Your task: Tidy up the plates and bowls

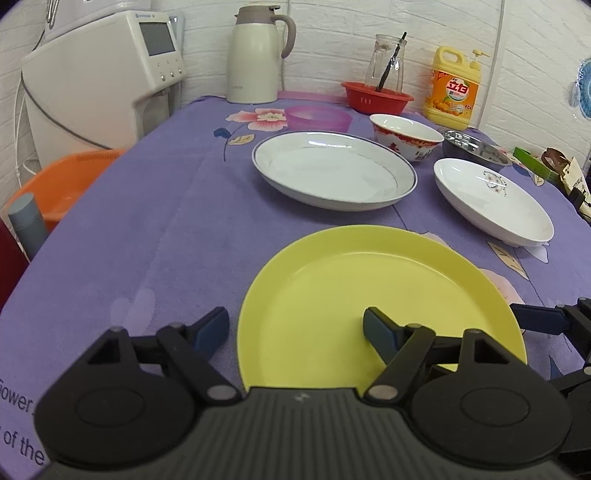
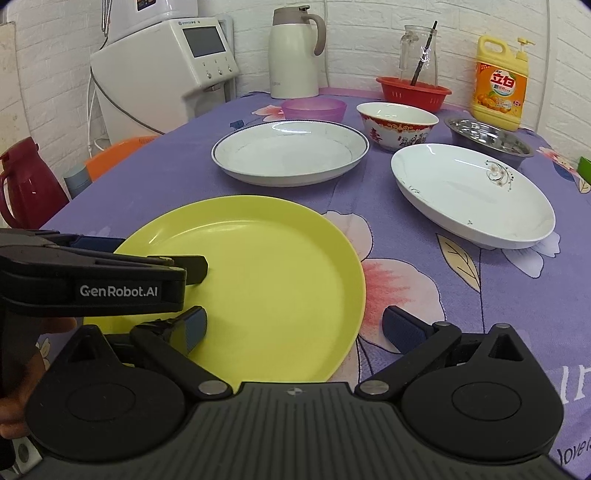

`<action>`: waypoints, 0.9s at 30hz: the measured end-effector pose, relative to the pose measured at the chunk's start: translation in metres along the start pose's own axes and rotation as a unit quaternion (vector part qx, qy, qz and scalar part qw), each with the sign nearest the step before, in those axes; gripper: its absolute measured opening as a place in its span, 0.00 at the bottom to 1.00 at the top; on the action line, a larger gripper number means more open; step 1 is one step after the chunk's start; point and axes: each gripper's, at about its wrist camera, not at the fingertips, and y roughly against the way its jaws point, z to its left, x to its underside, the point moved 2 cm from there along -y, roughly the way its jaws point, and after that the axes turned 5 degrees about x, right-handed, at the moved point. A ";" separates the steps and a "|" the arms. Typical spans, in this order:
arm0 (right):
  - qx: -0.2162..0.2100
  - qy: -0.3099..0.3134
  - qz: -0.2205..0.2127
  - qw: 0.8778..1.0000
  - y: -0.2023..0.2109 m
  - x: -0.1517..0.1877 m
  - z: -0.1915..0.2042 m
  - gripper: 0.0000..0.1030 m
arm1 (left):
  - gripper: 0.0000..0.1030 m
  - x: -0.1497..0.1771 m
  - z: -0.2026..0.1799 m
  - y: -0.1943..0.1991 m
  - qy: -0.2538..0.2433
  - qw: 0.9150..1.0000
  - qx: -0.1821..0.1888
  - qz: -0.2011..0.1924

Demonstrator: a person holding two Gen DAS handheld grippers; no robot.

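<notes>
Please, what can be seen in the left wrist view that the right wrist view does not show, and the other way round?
Only the left wrist view shows the brown and white package at the right table edge. Only the right wrist view shows the dark red jug beside the table and the left tool from the side, open over the yellow plate. Both share the yellow plate, two white plates, the red-patterned bowl, steel bowl and thermos.

you're facing a white brick-pattern wall (image 2: 369, 22) across the top of the frame. at upper left a white appliance with a grey screen (image 2: 166, 70) stands beside the table's purple floral cloth (image 2: 155, 173), which fills the middle.
</notes>
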 end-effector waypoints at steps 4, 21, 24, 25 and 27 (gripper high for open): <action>0.002 0.004 -0.005 1.000 0.000 0.001 0.003 1.00 | 0.74 0.005 -0.010 0.003 -0.008 1.000 0.009 -0.005; 0.037 -0.022 -0.016 0.999 0.001 0.002 -0.022 1.00 | 0.75 -0.008 -0.045 -0.021 -0.034 0.999 0.042 0.002; 0.025 -0.030 -0.014 0.999 0.003 0.000 -0.027 1.00 | 0.78 -0.015 -0.036 -0.015 -0.015 0.998 0.059 -0.001; 0.018 -0.039 -0.016 0.999 0.005 -0.002 -0.032 1.00 | 0.79 -0.020 -0.031 -0.011 -0.011 0.998 0.058 -0.010; 0.023 -0.062 -0.030 0.997 0.014 -0.005 -0.045 1.00 | 0.79 -0.031 -0.022 -0.003 -0.004 0.998 0.048 -0.029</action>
